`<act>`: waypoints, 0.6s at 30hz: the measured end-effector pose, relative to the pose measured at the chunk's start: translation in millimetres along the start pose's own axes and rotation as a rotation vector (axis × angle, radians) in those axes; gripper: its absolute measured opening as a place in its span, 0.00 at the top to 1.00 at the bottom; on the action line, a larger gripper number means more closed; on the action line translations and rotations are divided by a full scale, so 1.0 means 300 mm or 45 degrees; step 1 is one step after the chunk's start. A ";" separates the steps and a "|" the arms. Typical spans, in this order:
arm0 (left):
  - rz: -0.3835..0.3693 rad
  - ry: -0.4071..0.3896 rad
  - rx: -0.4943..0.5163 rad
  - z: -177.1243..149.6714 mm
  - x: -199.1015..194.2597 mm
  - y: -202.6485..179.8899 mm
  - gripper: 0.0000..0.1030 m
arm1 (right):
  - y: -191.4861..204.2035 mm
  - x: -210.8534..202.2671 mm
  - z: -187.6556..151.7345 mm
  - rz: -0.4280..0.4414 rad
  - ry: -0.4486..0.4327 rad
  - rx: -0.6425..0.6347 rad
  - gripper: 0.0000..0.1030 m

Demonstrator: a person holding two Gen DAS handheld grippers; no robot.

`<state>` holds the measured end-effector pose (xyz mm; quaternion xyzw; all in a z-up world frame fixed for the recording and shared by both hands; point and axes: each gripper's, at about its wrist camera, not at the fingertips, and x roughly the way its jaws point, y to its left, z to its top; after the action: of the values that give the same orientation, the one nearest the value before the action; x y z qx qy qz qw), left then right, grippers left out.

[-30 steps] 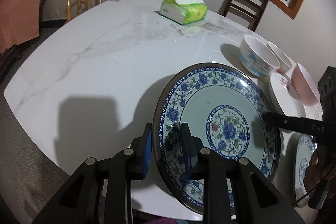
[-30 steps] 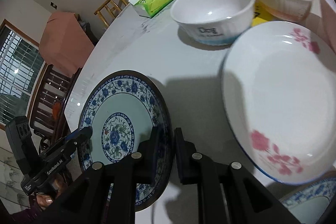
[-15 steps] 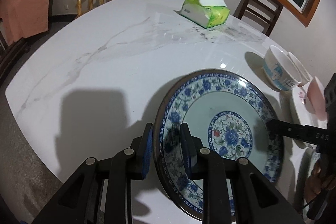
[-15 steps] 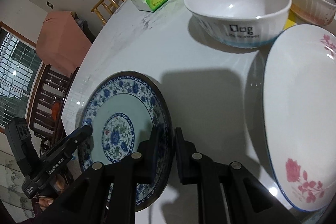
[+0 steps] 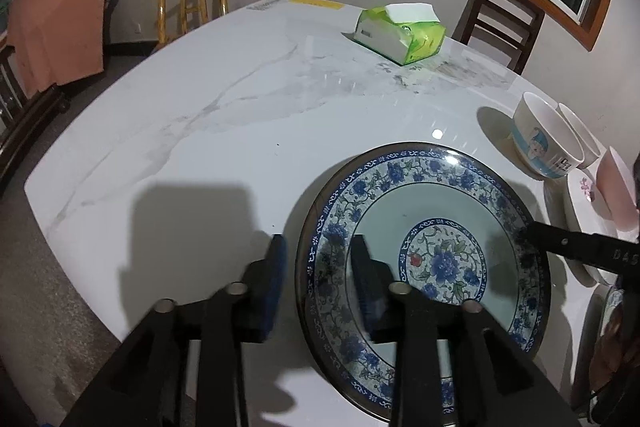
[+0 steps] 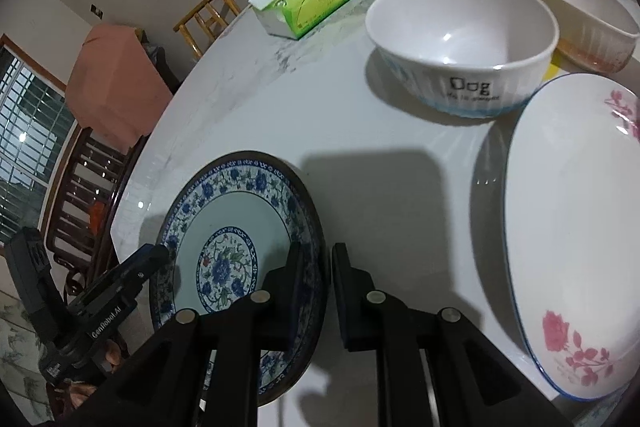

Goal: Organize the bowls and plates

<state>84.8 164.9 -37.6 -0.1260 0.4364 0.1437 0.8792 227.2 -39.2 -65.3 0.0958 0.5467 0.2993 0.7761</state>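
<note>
A blue-and-white flowered plate (image 5: 424, 219) lies on the white marble table (image 5: 224, 115). My left gripper (image 5: 318, 265) straddles its near rim with a gap on either side, so it is open. My right gripper (image 6: 318, 269) is shut on the opposite rim of the same plate (image 6: 236, 211). A white "Dog" bowl (image 6: 460, 39) and a second white bowl (image 6: 580, 11) stand behind a white plate with pink flowers (image 6: 572, 227).
A green tissue box (image 5: 400, 35) sits at the far side of the table. A pink bowl (image 5: 618, 191) rests on the pink-flowered plate at the right. Another blue-patterned plate (image 5: 610, 311) is partly hidden at the right edge. Wooden chairs (image 5: 192, 3) stand around the table.
The plate has moved left across the table, away from the bowls and pink-flowered plate. My left gripper's fingers have spread apart and let go of the rim.
</note>
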 end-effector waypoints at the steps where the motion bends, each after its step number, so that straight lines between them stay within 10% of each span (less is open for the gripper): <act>1: 0.005 -0.004 0.004 -0.002 -0.004 -0.004 0.64 | -0.002 -0.012 -0.005 0.008 -0.008 0.006 0.85; 13: 0.095 -0.246 0.165 -0.041 -0.201 -0.098 0.29 | -0.057 -0.456 -0.319 0.347 -0.208 -0.032 0.82; 18: -0.179 -0.201 0.305 -0.107 -0.267 -0.244 0.15 | -0.183 -0.753 -0.522 0.033 -0.338 -0.075 0.65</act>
<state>41.4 74.4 15.0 -0.0387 0.3701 0.0381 0.9274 54.6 -239.9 27.2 0.1188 0.4290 0.3100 0.8401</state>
